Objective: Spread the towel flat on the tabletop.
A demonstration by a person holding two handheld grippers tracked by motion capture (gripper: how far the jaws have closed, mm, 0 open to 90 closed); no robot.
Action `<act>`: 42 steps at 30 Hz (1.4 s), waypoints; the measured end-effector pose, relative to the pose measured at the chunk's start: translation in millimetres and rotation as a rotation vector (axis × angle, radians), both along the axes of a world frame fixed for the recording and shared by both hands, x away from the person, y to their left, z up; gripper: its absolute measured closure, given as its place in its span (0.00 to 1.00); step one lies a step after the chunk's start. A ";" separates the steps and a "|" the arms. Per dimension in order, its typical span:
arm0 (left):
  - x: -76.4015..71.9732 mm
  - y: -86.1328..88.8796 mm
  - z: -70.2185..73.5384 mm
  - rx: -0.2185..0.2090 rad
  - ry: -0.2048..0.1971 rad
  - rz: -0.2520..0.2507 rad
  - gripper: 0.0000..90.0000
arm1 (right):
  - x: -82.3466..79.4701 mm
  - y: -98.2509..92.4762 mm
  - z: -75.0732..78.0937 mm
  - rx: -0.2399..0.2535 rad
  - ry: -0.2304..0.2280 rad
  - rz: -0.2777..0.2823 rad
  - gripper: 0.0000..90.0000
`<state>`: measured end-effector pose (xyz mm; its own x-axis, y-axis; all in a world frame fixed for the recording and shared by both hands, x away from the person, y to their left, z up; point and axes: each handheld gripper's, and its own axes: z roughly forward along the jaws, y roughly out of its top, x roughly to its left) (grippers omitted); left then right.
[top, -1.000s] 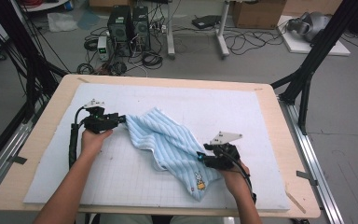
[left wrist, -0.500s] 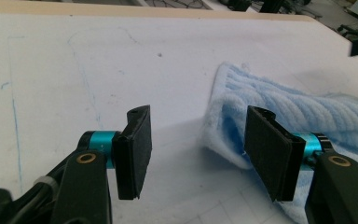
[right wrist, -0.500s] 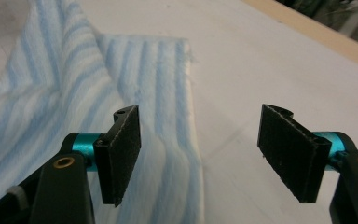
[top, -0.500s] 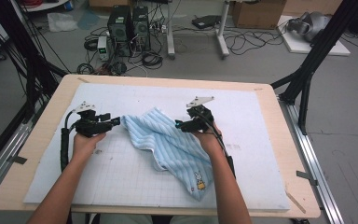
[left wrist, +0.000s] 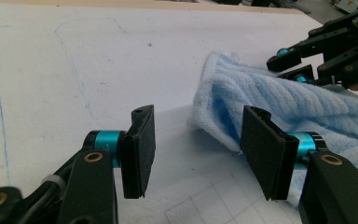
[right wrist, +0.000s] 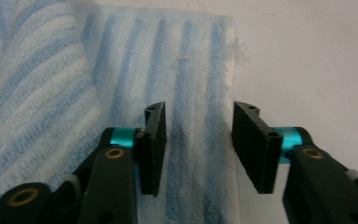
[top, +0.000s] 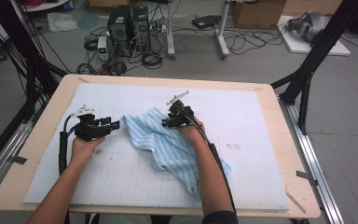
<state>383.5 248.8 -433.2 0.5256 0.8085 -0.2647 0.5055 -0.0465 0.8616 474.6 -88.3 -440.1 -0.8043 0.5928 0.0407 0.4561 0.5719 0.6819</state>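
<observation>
Striped blue towel point(top: 170, 147), one only, lies crumpled, long axis running diagonally across our tabletop point(top: 270, 140); our left tongs point(left wrist: 193, 151) gape beside it, our right tongs point(right wrist: 196, 144), closing, straddle its edge unclenched.

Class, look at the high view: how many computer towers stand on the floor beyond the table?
2. One black tower stands on the floor past the table's far edge, and the second tower stands right beside it, on its right. Others may be hidden outside the frame.
</observation>
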 end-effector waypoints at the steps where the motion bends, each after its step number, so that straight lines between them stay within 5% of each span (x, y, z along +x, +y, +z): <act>1: 0.1 -0.6 -0.4 0.001 0.002 -0.003 0.51 | 0.1 -1.3 0.5 0.009 0.004 0.021 0.82; 2: 0.2 -1.6 -0.8 0.005 0.005 -0.006 0.51 | -1.7 -2.1 1.3 -0.008 -0.003 0.041 0.92; 5: 0.2 -5.3 -1.3 0.017 0.007 -0.014 0.51 | -7.2 -4.6 4.2 -0.067 -0.050 0.051 0.96; 9: -0.6 -8.9 -1.0 0.033 0.007 -0.025 0.51 | -12.0 -31.4 9.2 -0.111 -0.079 -0.024 0.96; 16: 1.3 -18.6 -3.5 0.014 0.005 -0.041 0.51 | -25.6 -96.2 22.0 -0.111 -0.110 -0.154 0.95; 19: 2.6 -25.1 -5.1 0.000 0.002 -0.045 0.52 | -31.0 -112.7 24.6 -0.109 -0.122 -0.194 0.95; 23: 6.8 -36.5 -7.9 -0.025 0.009 -0.054 0.52 | -36.0 -122.9 17.6 -0.175 -0.111 -0.252 0.92; 28: 14.7 -61.5 -5.4 -0.038 0.020 -0.099 0.51 | -46.1 -132.7 19.0 -0.076 -0.136 -0.294 0.70; 34: 25.8 -100.0 -9.1 -0.003 0.064 -0.111 0.38 | -61.7 -142.7 27.1 0.012 -0.163 -0.311 0.61; 39: 30.5 -130.7 -11.7 0.119 0.076 -0.156 0.40 | -73.2 -152.3 22.9 0.031 -0.159 -0.313 0.58; 42: 32.6 -142.8 -14.6 0.263 0.076 -0.166 0.50 | -77.3 -160.2 19.4 0.055 -0.143 -0.332 0.56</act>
<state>416.1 106.0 -447.7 0.6426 0.7595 -0.1017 0.5350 -0.3496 0.7691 397.2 -248.5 -420.7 -0.5681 0.8227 -0.0190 0.5086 0.3691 0.7779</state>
